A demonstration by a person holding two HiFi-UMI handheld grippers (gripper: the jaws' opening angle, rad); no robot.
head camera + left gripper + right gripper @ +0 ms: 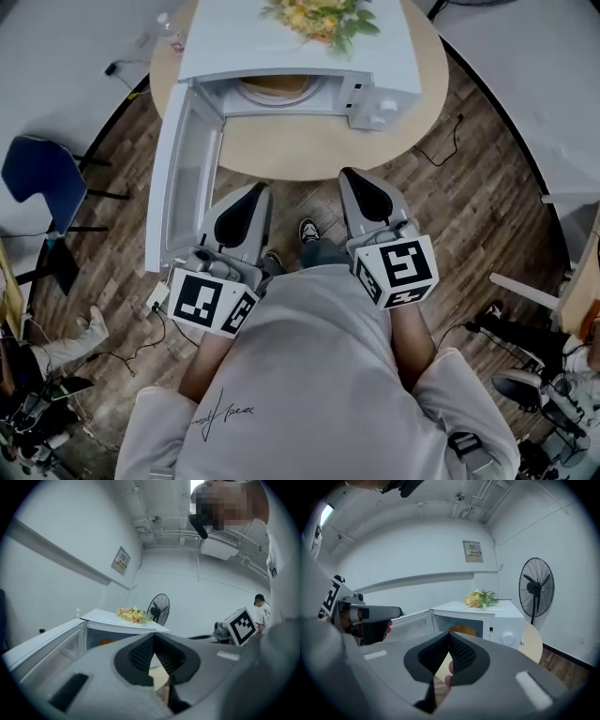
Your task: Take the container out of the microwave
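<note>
Looking down from the head view, I've got the white microwave (309, 58) sitting on the round wooden table (309, 148), its door (183, 178) swung wide open to the left. The container (272, 86), an orange-brown round thing, is inside the cavity, sitting on the turntable, and nothing is touching it. A bunch of yellow flowers (319, 17) lies on the microwave's top, and the control knob (386, 108) shows at the front right corner.

Both grippers hang low in front of the person's torso, well back from the table edge and over the wood floor. The left gripper (257, 191) points toward the lower end of the open door; in its own view the ribbed pads (140, 653) slope together and meet at the tips, with only a wedge of table showing behind them, so it is closed with nothing held. The right gripper (350, 174) sits beside it, aimed at the table edge; its view shows the same picture, tips together and empty, and the container glows orange in the open cavity straight ahead. A standing fan (536, 588) is off to the right against the wall. A blue chair (42, 178) stands left of the table.
</note>
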